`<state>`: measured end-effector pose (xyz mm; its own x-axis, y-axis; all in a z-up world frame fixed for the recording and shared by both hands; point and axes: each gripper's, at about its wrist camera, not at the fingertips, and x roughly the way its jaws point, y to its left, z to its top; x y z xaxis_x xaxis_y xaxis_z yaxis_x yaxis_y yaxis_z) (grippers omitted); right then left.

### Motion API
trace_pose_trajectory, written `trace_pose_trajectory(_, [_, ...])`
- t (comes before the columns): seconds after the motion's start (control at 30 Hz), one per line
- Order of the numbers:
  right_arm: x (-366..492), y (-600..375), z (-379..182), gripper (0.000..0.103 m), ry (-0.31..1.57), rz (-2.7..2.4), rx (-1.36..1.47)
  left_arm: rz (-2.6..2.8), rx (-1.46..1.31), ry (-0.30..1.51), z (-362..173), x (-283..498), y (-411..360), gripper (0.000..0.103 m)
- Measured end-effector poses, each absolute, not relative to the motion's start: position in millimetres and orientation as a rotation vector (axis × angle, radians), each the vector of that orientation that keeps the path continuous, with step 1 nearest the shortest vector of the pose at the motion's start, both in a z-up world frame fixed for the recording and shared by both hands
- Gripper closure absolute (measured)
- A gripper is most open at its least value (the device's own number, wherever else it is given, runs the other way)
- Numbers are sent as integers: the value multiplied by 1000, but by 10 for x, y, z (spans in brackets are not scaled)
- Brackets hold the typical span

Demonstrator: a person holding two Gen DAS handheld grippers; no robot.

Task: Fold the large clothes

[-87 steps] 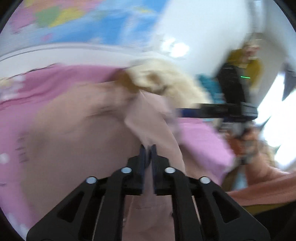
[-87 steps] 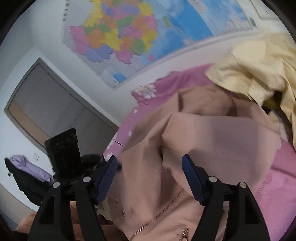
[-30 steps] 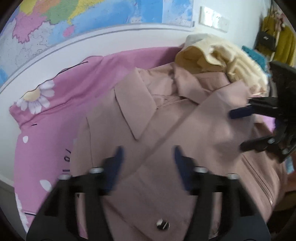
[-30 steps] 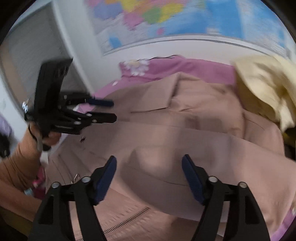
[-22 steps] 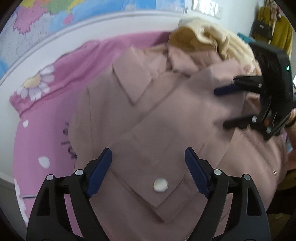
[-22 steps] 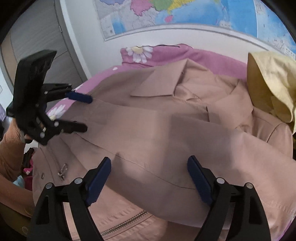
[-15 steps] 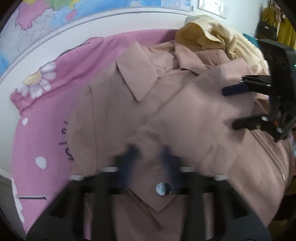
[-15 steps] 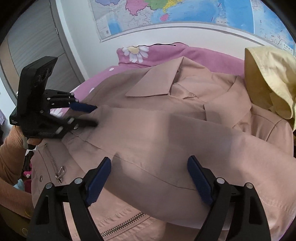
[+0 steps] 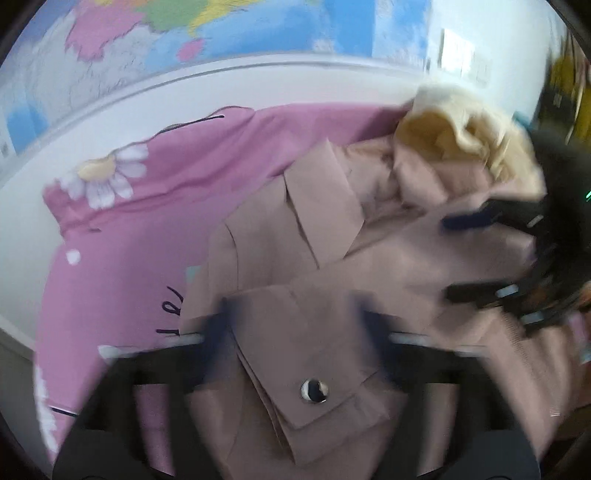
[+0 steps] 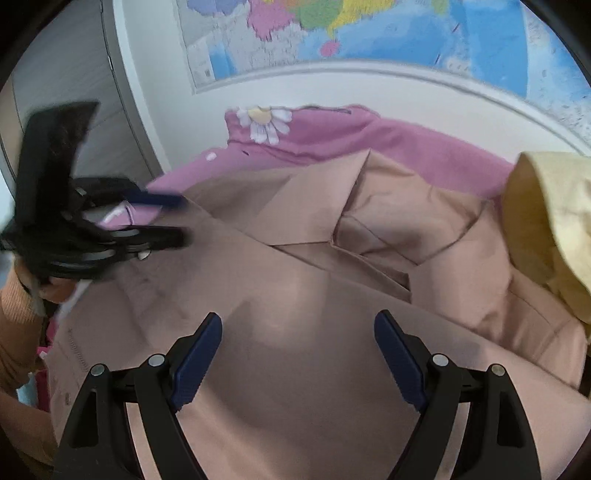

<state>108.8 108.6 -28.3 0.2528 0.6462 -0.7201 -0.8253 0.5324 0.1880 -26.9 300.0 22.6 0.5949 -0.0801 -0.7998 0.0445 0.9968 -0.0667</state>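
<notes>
A big map [image 10: 369, 33] hangs on the white wall. Below it is a bed with a pink cover [image 9: 122, 236] that has a white daisy [image 10: 264, 122] on it. A big tan coat [image 10: 314, 280] lies spread on the pink cover, with its collar [image 10: 314, 210] toward the wall. One sleeve is folded across the front, and its cuff [image 9: 306, 362] has a round dark snap [image 9: 314, 390]. A pale yellow piece of clothing [image 9: 461, 144] is bunched up at the right end of the coat, touching it.

The right gripper [image 10: 297, 365] is over the middle of the coat, and its jaws are wide apart with nothing between them. The left gripper [image 9: 295, 332] is blurry, but its jaws are spread wide too, one on each side of the cuff, not pinching it. From the right wrist camera the left gripper shows near the coat's left edge, held in a hand [image 10: 55, 288] with an orange sleeve [image 10: 14, 332].
</notes>
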Motion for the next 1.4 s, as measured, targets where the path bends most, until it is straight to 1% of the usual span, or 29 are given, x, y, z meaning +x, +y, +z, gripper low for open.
trace_pose_trajectory(0.03, [1115,1109,-325,21,852,992,-262,-90,-90,896,297,-315,3110,10])
trace_pose_trajectory(0.1, [1173,1124,-430,24,879,960,-287,-71,-169,845,425,-403,3387,11])
trace_pose_trajectory(0.17, [1187,1084,-482,27,881,946,-287,-49,-231,844,440,-469,3630,13])
trace_pose_trajectory(0.2, [1184,1056,-486,27,871,942,-288,-34,-247,866,394,-498,3735,19])
trace_pose_trajectory(0.23, [1182,1036,-490,27,868,932,-291,-22,-257,898,317,-524,3820,22])
trace_pose_trajectory(0.3, [1173,1010,-487,27,867,928,-285,-27,-295,959,146,-571,3932,35])
trace_pose_trajectory(0.37, [1155,1000,-487,27,868,929,-277,-52,-356,1014,-65,-657,4026,43])
trace_pose_trajectory(0.4, [1147,1000,-486,27,867,928,-275,-56,-376,1021,-117,-693,4058,46])
trace_pose_trajectory(0.53, [1135,1009,-486,26,868,926,-274,-149,-491,964,-156,-991,4148,45])
trace_pose_trajectory(0.67, [1132,1003,-485,23,873,931,-266,-175,-447,890,-44,-1323,4054,46])
trace_pose_trajectory(0.73, [1124,997,-483,22,874,934,-262,-174,-424,901,-66,-1406,3996,52])
trace_pose_trajectory(0.8, [1119,994,-483,21,876,933,-254,-160,-384,956,-157,-1408,3922,60])
trace_pose_trajectory(0.97, [1094,1009,-476,20,877,931,-249,-158,-248,992,-179,-1266,3702,61])
trace_pose_trajectory(1.0, [1090,1005,-477,20,878,932,-247,-154,-204,988,-174,-1208,3611,81])
trace_pose_trajectory(1.03, [1085,1004,-476,20,879,932,-245,-148,-180,996,-169,-1137,3541,95])
trace_pose_trajectory(1.07, [1083,998,-475,20,879,931,-243,-131,-156,1002,-144,-1092,3495,97])
trace_pose_trajectory(1.13, [1079,981,-474,20,878,929,-237,-71,-59,969,14,-1073,3404,98])
trace_pose_trajectory(1.27, [1089,922,-484,20,874,930,-218,91,181,804,713,-1265,3247,98])
trace_pose_trajectory(1.33, [1106,904,-488,20,874,927,-200,129,280,787,873,-1313,3117,97])
trace_pose_trajectory(1.37, [1116,902,-491,20,876,927,-189,152,347,773,904,-1340,3021,91])
trace_pose_trajectory(1.4, [1128,897,-496,20,879,925,-182,181,395,776,882,-1343,2961,74])
